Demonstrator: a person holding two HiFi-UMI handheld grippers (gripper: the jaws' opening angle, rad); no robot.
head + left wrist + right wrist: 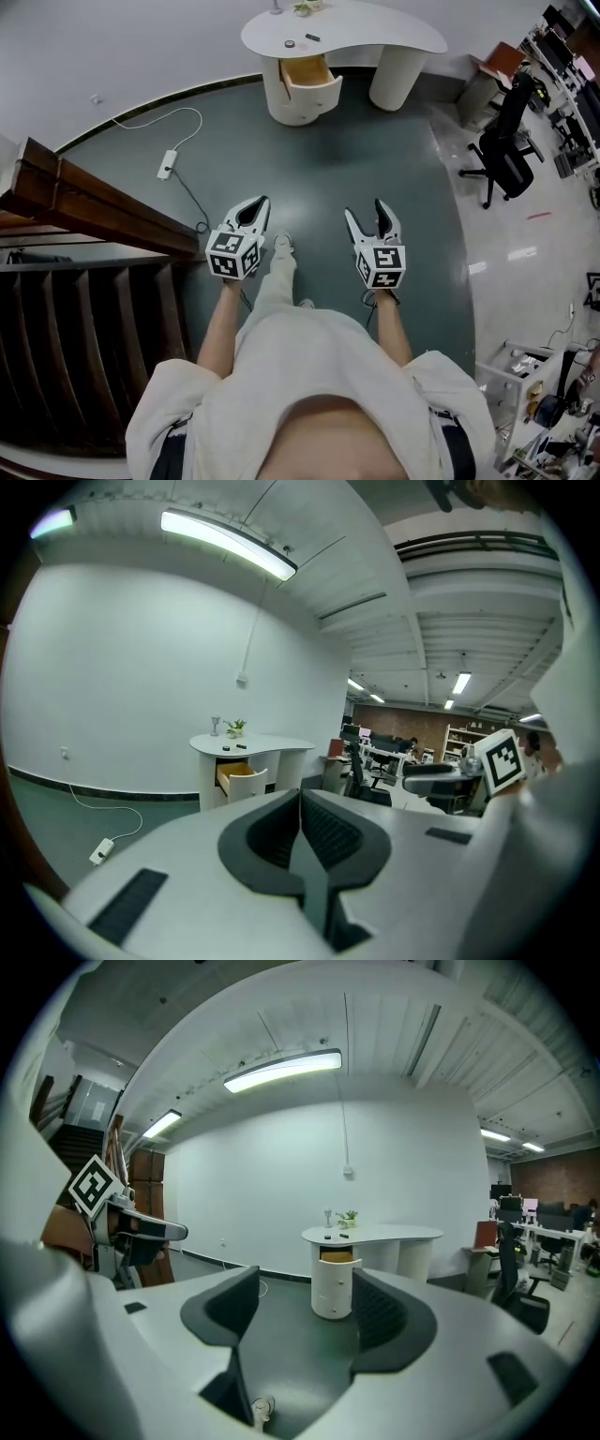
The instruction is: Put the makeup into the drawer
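The room is bright. A long lamp (228, 544) glows on the ceiling high above the left gripper (300, 797). A second lamp (281, 1070) shines above the right gripper (305, 1286). The shiny floor (521, 253) to the right of the right gripper has white glare spots. The stairs (84, 309) left of the left gripper are dark. Both gripper views bend round at the edges, with black corners. The nearest gripper parts look soft and blurry.

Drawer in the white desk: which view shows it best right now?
Head view: it looks down into the drawer, pulled out of the white desk, with its wooden inside exposed. The left gripper view shows it small, from the side; the right gripper view shows it small and front-on.
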